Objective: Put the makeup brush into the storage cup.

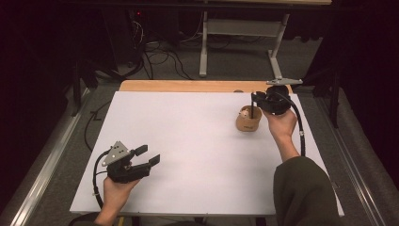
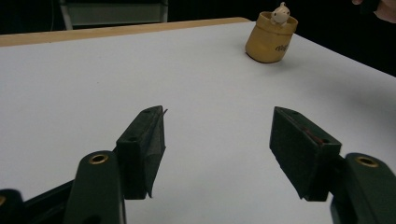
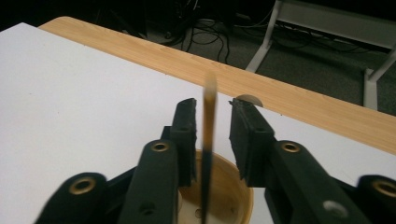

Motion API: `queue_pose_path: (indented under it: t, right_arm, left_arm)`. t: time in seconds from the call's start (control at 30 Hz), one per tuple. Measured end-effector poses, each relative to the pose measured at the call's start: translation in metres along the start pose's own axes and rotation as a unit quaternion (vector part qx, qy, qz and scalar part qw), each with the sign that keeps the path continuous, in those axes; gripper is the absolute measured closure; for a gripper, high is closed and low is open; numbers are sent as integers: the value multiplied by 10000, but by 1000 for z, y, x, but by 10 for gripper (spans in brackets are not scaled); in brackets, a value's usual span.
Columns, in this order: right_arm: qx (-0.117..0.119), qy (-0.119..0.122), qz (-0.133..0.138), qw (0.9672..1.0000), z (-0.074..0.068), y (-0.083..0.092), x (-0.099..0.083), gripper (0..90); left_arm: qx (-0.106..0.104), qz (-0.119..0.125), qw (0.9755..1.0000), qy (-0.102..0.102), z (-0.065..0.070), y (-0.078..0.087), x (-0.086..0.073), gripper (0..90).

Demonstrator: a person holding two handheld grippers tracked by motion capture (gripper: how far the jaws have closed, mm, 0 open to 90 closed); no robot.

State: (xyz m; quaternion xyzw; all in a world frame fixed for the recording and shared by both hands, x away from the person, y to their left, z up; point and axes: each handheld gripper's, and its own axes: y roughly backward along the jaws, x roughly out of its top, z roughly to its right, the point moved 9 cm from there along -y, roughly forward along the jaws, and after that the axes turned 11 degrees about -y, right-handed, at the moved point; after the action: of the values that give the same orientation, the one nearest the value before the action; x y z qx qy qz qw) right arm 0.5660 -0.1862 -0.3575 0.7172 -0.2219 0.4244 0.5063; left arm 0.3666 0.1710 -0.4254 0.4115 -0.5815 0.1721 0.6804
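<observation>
Left gripper (image 1: pixel 149 156) near left, fingers apart, nothing between; white tabletop (image 1: pixel 188 141) bare beneath; right gripper (image 3: pixel 210 121) far right over tan cup (image 1: pixel 248 121), fingers slightly apart, not pressing thin dark stick (image 3: pixel 208 135) standing between them.

From up here I see the cup (image 1: pixel 248 123) standing on the white sheet (image 1: pixel 188 141) in the right half of the frame, a small figure (image 1: pixel 244 113) and a thin upright stick (image 1: pixel 252 107) inside it. My right gripper (image 1: pixel 259 100) sits just above and right of it, the stick between its parted jaws. My left gripper (image 1: pixel 147 155) lies at lower left, well apart.
</observation>
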Motion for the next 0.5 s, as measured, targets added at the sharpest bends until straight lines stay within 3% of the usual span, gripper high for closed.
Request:
queue_pose_path:
  t: [0.5]
  right_arm:
    - [79,-41,83,9999,-3,9,1,549]
  left_arm:
    - [0,12,10000,1,0,0,0,359]
